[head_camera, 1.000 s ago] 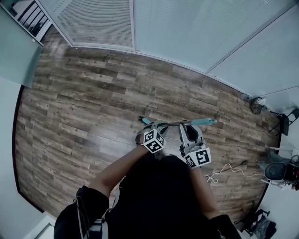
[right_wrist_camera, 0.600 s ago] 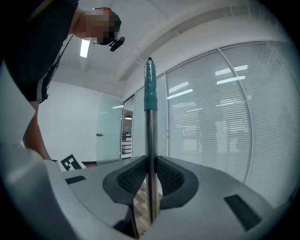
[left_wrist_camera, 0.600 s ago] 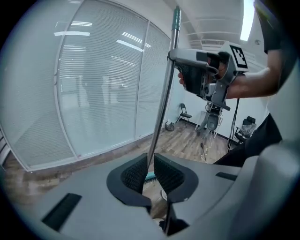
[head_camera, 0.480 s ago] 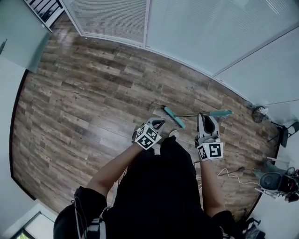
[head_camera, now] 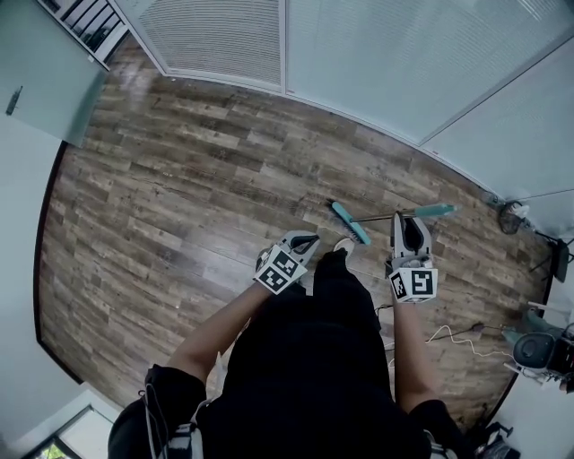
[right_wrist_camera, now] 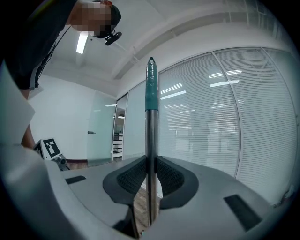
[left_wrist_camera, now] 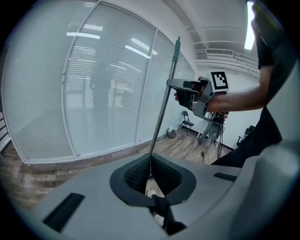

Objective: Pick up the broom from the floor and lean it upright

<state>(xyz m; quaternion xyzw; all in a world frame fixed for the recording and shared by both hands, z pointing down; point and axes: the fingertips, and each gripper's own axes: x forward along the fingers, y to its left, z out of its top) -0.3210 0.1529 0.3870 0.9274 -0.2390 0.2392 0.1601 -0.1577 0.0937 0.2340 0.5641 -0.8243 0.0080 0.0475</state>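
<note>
The broom (right_wrist_camera: 150, 136) is already raised near upright, the right gripper's (right_wrist_camera: 151, 179) jaws clamped on its metal shaft. The left gripper's (left_wrist_camera: 151, 175) jaws are together, empty. By my reckoning, leaning it against the glass wall (head_camera: 377, 67) is still to do.

Looks like an office. Walled with glass partitions (head_camera: 404, 63) backed by white blinds (head_camera: 215, 40), floored in wood-look planks (head_camera: 179, 206). Has a frosted glass door (right_wrist_camera: 101, 133) opening to a further room with a shelf (head_camera: 85, 22), a dark chair (left_wrist_camera: 186, 123) by the far wall, strip lights (left_wrist_camera: 249, 35) on a white ceiling, a white cable (head_camera: 448, 330) trailing near gear (head_camera: 538, 345) in the corner
</note>
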